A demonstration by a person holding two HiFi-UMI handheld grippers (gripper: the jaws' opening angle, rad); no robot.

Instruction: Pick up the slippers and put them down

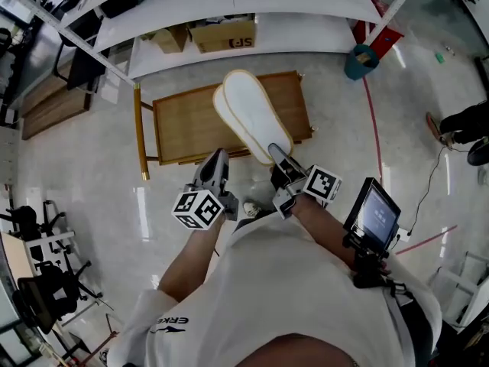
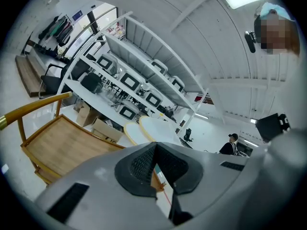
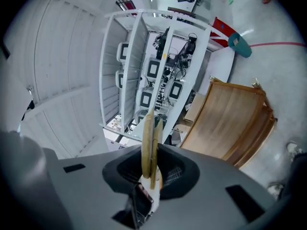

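A pair of white slippers [image 1: 248, 113] with tan rims is held sole to sole above the wooden chair [image 1: 183, 125]. My right gripper [image 1: 276, 153] is shut on their near end. In the right gripper view the slippers [image 3: 149, 138] stand edge-on between the dark pads [image 3: 175, 171], rising from my right gripper [image 3: 150, 166]. My left gripper [image 1: 218, 157] hovers beside it over the chair's front edge, shut with nothing in it. From the left gripper view its tips [image 2: 154, 145] meet, and the slippers [image 2: 153, 127] show just beyond, above the chair seat [image 2: 62, 145].
White shelving [image 1: 229, 6] runs behind the chair, with a cardboard box [image 1: 221, 35] under it. A teal bin [image 1: 359, 61] and a red floor line [image 1: 374, 128] lie to the right. A screen device [image 1: 374, 212] hangs at my right side. Another person's shoes [image 1: 458, 125] stand far right.
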